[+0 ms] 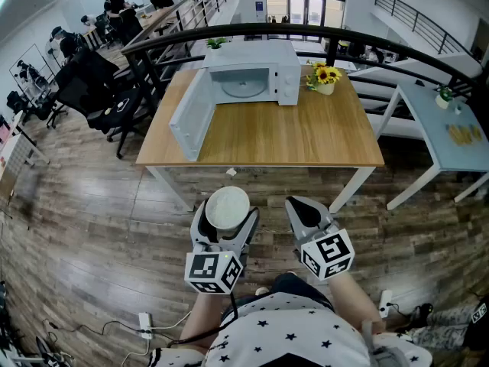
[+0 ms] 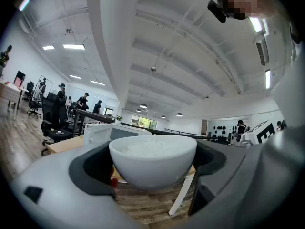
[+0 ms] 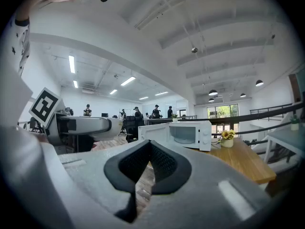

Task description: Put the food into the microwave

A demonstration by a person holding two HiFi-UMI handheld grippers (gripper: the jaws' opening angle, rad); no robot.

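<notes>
Left gripper (image 1: 227, 213) grasps the rice bowl (image 2: 152, 161), right gripper (image 1: 299, 206) clenched; head view alone shows floor (image 1: 267, 183) before the worktop (image 1: 306, 147) edge.

A white bowl of rice (image 1: 228, 203) sits upright between the jaws of the left gripper (image 1: 227, 215). The white microwave (image 1: 252, 73) stands well ahead of it, door (image 1: 191, 119) swung wide open.

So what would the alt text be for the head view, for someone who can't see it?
Seen from above, a person's left claw grips a white bowl of rice while the right claw beside it is shut and empty. Ahead, a wooden table holds a white microwave with its door swung open and a pot of sunflowers beside it.
</notes>
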